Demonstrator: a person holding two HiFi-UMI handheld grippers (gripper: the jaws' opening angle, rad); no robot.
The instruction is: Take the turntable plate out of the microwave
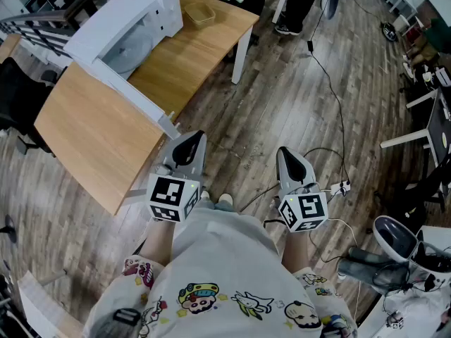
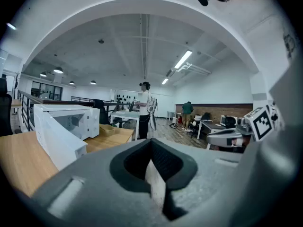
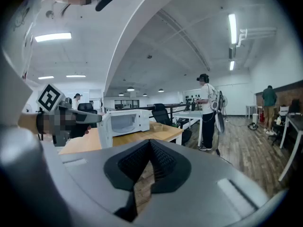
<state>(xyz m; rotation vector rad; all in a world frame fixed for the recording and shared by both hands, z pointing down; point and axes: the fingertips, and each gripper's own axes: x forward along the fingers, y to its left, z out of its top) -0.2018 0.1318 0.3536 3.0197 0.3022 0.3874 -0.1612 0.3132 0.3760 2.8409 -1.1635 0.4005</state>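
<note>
A white microwave (image 1: 130, 23) stands on the wooden table (image 1: 91, 136) at the upper left, its door (image 1: 134, 97) swung open toward me. Its cavity (image 1: 129, 51) looks grey and I cannot make out the turntable plate in it. From the gripper views I see the microwave (image 2: 71, 119) (image 3: 124, 122) well ahead of the jaws. My left gripper (image 1: 189, 141) (image 2: 154, 169) hangs shut and empty just off the table's near corner. To its right, over the floor, my right gripper (image 1: 285, 155) (image 3: 144, 174) is also shut and empty.
A small wicker basket (image 1: 199, 13) sits on the table behind the microwave. A black chair (image 1: 17, 97) stands left of the table. Cables (image 1: 331, 83) run over the wooden floor. A person (image 3: 207, 110) stands at a far desk, and chairs and desks crowd the right side (image 1: 423, 139).
</note>
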